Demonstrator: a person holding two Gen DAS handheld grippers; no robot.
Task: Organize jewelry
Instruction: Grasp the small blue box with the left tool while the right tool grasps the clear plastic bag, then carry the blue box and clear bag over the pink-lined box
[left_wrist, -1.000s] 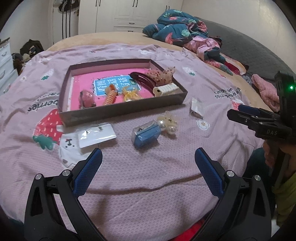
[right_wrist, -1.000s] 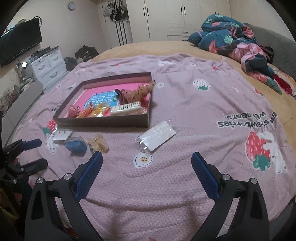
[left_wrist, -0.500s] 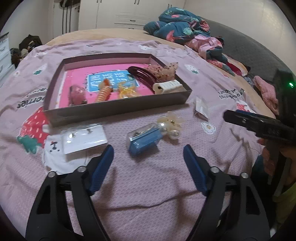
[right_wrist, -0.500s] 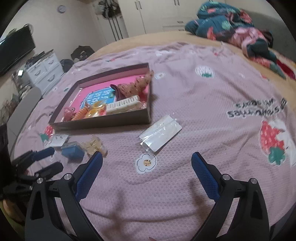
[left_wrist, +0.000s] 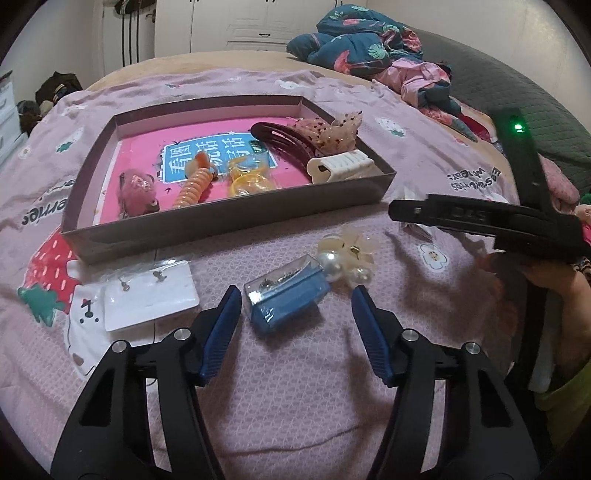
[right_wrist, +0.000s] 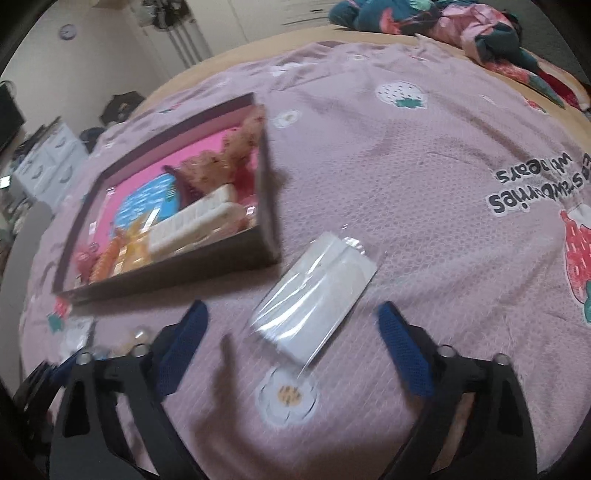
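My left gripper (left_wrist: 295, 299) had closed in, spread, flanking the blue box (left_wrist: 287, 291) short of the tray (left_wrist: 229, 218). My right gripper (right_wrist: 291, 321), spread, had neared the packet (right_wrist: 314, 291); both grasps looked imminent.

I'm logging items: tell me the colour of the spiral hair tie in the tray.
Orange; the spiral hair tie shows best in the left wrist view.

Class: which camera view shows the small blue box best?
The left wrist view: the blue box lies sharp and whole between the open left gripper's fingers. The right wrist view is blurred and shows nothing clearly of it.
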